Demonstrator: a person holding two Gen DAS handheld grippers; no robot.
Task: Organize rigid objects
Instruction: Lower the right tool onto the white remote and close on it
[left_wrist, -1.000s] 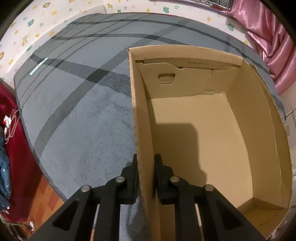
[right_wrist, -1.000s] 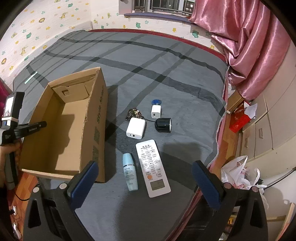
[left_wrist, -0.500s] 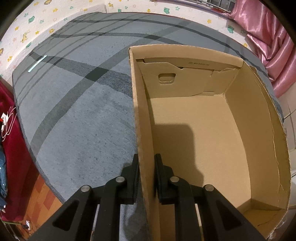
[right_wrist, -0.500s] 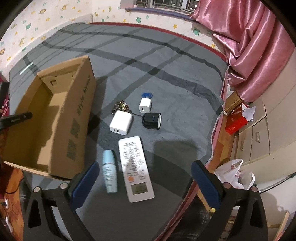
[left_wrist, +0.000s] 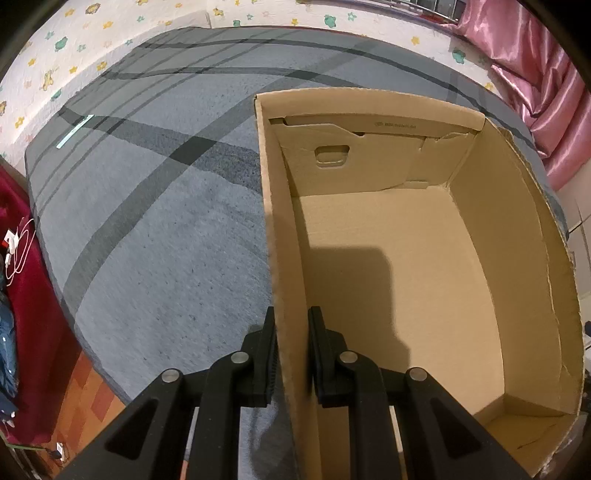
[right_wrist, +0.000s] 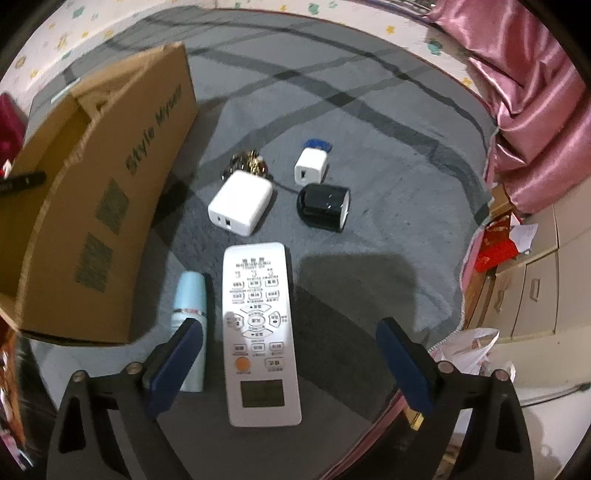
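Steadying cardboard box (left_wrist: 369, 258): left gripper (left_wrist: 291, 354) clamps its wall. Right gripper (right_wrist: 290, 363), fingers wide but closing, straddles remote (right_wrist: 258, 325); next: lower, pinch remote w/o catching bottle (right_wrist: 190, 295).

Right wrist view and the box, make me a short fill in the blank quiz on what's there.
1. The left gripper is shut on the wall of the cardboard ____.
2. The remote lies between the right gripper's closing jaws, buttons facing ____.
3. Beside the remote lies a pale ____ bottle.
4. The inside of the box is ____.

Missing words: box; up; blue; empty
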